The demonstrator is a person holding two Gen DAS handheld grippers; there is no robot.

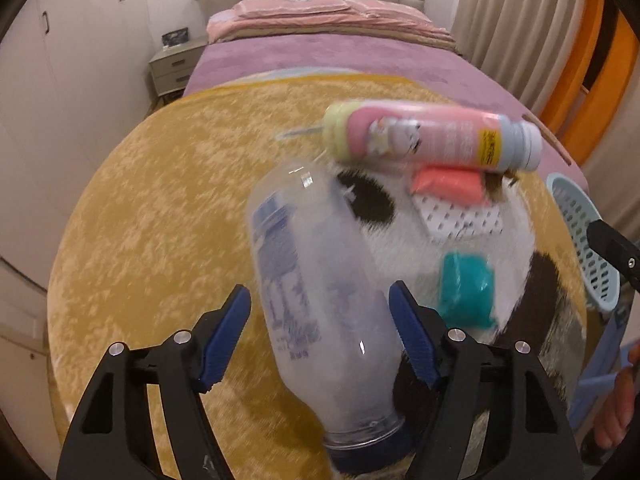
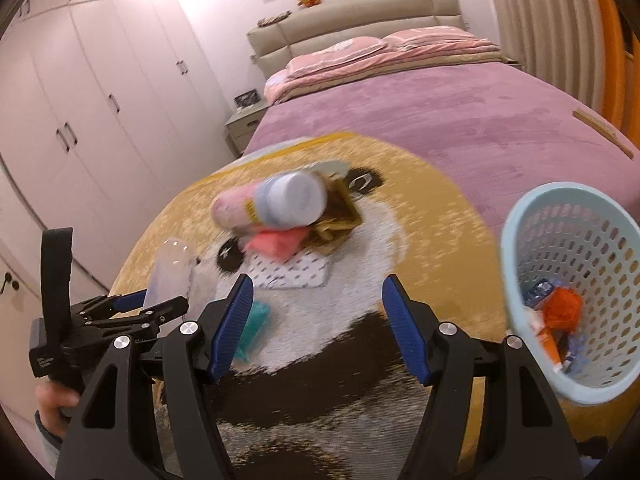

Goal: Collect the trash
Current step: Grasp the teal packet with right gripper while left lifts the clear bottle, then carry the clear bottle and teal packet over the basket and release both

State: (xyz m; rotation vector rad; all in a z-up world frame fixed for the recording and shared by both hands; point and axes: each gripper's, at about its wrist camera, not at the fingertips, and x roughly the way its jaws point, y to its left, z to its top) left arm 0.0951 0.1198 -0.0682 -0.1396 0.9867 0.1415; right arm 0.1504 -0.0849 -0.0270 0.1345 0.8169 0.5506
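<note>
1. We see a clear plastic bottle (image 1: 320,312) lying on the yellow animal-print blanket (image 1: 152,208), its dark blue cap toward the camera, between the blue pads of the left gripper (image 1: 320,336).
2. The left gripper's fingers stand apart around the bottle: the right pad sits against its side, while a gap shows at the left pad, so we see no clamp on it.
3. Beyond the bottle lies a pink bottle (image 1: 436,136) with a pale yellow cap and a white base, resting across a pink packet (image 1: 448,184) and a white dotted packet (image 1: 460,220).
4. A teal packet (image 1: 466,292) lies just right of the clear bottle.
5. The right gripper (image 2: 316,328) holds its fingers apart with nothing between them, above the blanket's white and brown patch.
6. A light blue perforated basket (image 2: 516,248) stands at the right, tilted toward us, with orange and blue trash inside.
7. The blanket covers a purple bedspread (image 2: 440,112); white wardrobes (image 2: 80,100) line the left wall.
</note>
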